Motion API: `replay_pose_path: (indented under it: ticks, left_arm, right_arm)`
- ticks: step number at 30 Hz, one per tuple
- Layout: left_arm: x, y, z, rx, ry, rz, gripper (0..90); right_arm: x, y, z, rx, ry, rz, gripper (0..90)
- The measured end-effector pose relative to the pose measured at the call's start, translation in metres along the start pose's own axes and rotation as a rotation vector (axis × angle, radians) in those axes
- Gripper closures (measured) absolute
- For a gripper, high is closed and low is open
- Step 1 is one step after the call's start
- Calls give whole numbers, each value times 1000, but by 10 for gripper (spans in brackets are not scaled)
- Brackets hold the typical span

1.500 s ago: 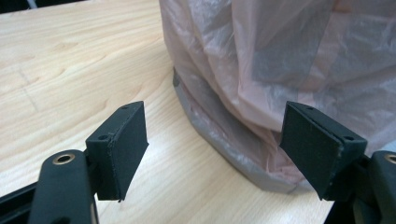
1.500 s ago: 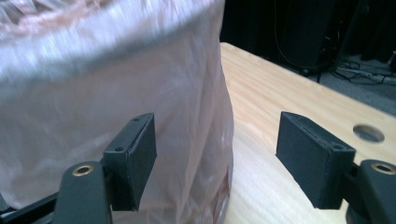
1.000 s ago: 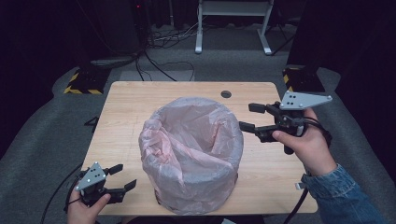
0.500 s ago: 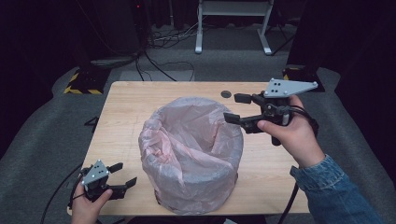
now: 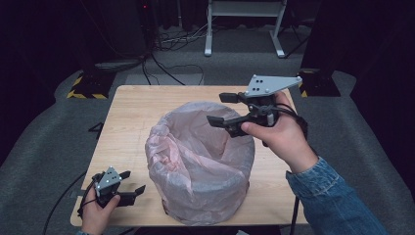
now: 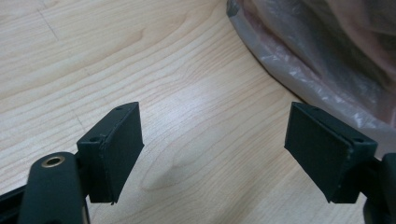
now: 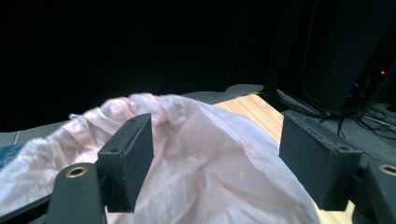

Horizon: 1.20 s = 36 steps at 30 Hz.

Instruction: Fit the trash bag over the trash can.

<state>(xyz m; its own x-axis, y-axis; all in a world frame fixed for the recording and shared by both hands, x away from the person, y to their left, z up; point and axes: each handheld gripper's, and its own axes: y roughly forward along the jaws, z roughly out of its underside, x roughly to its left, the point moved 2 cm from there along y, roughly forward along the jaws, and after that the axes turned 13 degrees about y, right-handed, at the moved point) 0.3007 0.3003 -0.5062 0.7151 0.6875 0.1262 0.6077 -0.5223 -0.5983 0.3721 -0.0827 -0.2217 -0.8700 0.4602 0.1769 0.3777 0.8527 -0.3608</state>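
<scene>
Left claw point(image 5: 131, 182) is hovering low at the near left corner of the worktop point(image 5: 132, 117), jaws spread wide, gripping nothing, just beside the base of the bin. The pink-bag-lined bin point(image 5: 200, 161) is standing mid-worktop. Right claw point(image 5: 222, 108) is hanging released over the bag's far rim, nothing between the jaws.

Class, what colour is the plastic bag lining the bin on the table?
Pale translucent pink bag; the high view shows it best.
</scene>
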Motion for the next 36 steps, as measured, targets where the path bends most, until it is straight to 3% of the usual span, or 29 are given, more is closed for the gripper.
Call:
replay_pose_path:
  ticks: [7, 13, 19, 24, 29, 36]
  left_arm:
    - [1, 5, 5, 20, 3, -3, 189]
    - [-1, 8, 7, 26, -10, -3, 186]
    - [-3, 11, 6, 65, 14, -9, 186]
    - [-5, 13, 5, 98, 29, -14, 186]
    - [-6, 16, 4, 127, 48, -12, 186]
    - [-7, 17, 4, 127, 45, -9, 183]
  right_arm:
    - [12, 20, -5, 29, -30, -9, 257]
    - [14, 37, -4, 51, -37, -7, 243]
    - [25, 51, 4, 84, -44, -63, 242]
    - [31, 63, 13, 121, -50, -84, 230]
    - [39, 78, 23, 184, -67, -102, 218]
    - [40, 100, 38, 313, -99, -80, 196]
